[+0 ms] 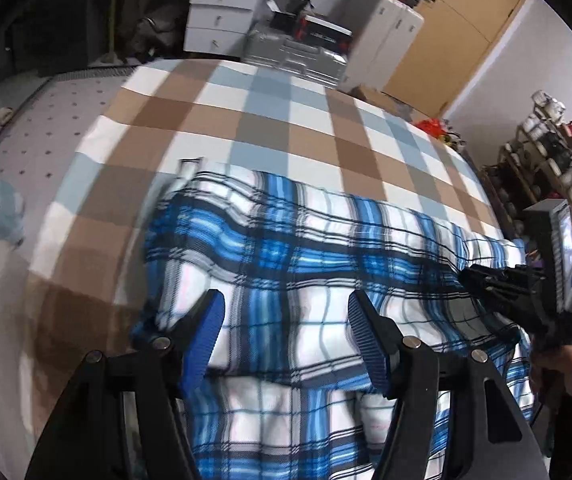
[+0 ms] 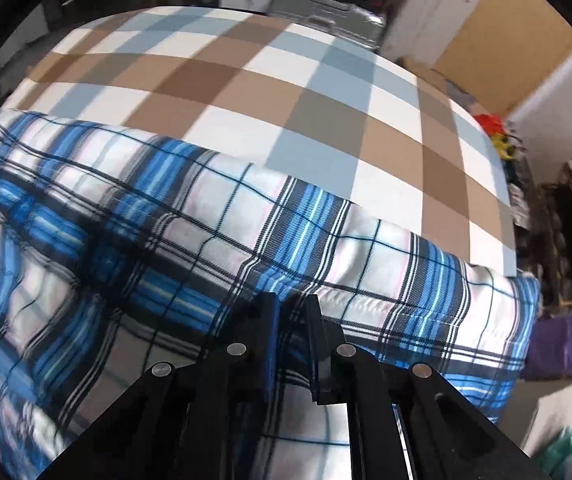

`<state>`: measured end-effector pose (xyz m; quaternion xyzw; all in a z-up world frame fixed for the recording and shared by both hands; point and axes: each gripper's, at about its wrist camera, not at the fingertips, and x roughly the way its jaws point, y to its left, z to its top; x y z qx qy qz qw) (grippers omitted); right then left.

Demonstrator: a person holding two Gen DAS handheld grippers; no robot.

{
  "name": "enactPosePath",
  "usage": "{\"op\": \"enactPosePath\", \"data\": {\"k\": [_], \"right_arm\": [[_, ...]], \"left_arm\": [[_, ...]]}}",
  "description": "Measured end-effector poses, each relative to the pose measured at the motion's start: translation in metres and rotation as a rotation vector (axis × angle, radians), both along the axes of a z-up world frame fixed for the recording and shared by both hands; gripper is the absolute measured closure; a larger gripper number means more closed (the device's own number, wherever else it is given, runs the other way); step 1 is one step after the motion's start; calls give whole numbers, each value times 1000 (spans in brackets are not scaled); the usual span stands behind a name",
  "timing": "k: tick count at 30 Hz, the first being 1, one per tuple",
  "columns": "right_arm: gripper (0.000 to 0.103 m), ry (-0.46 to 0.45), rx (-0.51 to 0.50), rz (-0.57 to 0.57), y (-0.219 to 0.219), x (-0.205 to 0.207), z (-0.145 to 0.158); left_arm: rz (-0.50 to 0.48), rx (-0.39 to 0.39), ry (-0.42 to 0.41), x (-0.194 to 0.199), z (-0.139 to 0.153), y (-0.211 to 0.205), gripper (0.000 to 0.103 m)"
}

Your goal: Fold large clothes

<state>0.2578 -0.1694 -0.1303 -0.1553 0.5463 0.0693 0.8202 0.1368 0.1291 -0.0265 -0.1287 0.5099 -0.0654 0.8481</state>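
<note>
A large blue, white and black plaid garment (image 1: 306, 264) lies spread across the near half of a bed with a brown, blue and white checked cover (image 1: 245, 120). My left gripper (image 1: 286, 328) is open just above the garment, its blue-padded fingers (image 1: 366, 340) wide apart and empty. My right gripper (image 2: 292, 320) is shut on a fold of the garment (image 2: 245, 220) near its hem. The right gripper also shows in the left wrist view (image 1: 482, 280), at the garment's right edge, held by a hand.
Beyond the bed's far end stand white drawers (image 1: 217, 16), a grey case (image 1: 302, 56) and wooden wardrobe doors (image 1: 466, 28). A shoe rack (image 1: 558, 160) stands to the right. Grey dotted floor (image 1: 37, 132) lies left of the bed.
</note>
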Motion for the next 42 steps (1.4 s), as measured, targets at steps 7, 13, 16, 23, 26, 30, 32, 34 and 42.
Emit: {"op": "enactPosePath", "data": {"k": [7, 13, 16, 23, 26, 30, 32, 34, 42], "right_arm": [[62, -26, -43, -187, -74, 10, 7], [64, -29, -19, -150, -87, -11, 5], [61, -109, 14, -154, -88, -28, 28], [45, 17, -17, -62, -70, -54, -9], [35, -23, 72, -113, -83, -56, -9], [32, -23, 144, -132, -90, -50, -11], [31, -33, 144, -129, -88, -44, -9], [31, -43, 158, -140, -89, -35, -8], [28, -97, 168, -167, -97, 23, -15]], "left_arm": [[-21, 56, 73, 19, -30, -1, 44], [-53, 79, 99, 17, -34, -3, 44], [-57, 14, 82, 9, -17, 0, 44], [-106, 98, 153, 9, -41, -8, 41], [-150, 191, 140, 12, -42, -22, 37], [-213, 307, 135, 23, -49, -38, 32], [-232, 335, 136, 34, -51, -40, 30], [-234, 326, 151, 51, -52, -38, 30], [-257, 356, 157, 111, -54, -40, 25]]}}
